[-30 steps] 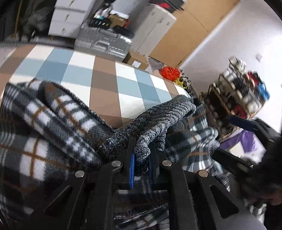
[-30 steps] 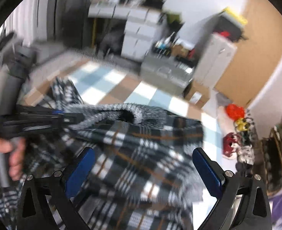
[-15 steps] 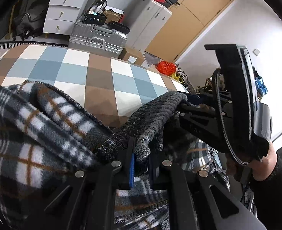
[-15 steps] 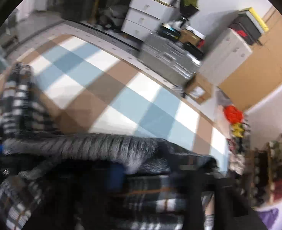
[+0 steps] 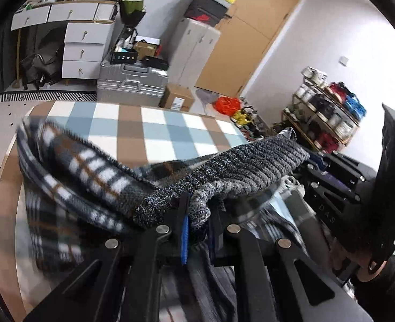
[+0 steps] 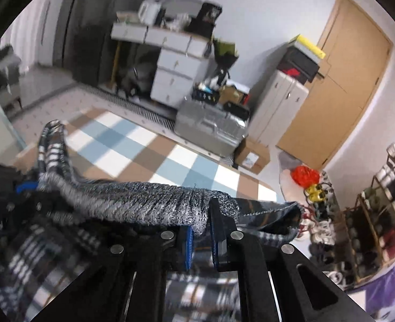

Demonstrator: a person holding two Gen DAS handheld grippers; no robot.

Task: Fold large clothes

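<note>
Left gripper (image 5: 197, 214) clamped on the grey knit band (image 5: 251, 166) of the plaid garment (image 5: 71, 177), lifted above the checked mat (image 5: 154, 128). Right gripper (image 6: 200, 230) pinched tight on the same band further along. Its body reads "DAS" in the left view, rest unreadable.

Garment (image 5: 95, 177) over checked mat (image 5: 154, 131); suitcase (image 5: 131, 84) behind mat, cabinet (image 5: 194, 53) right of suitcase
</note>
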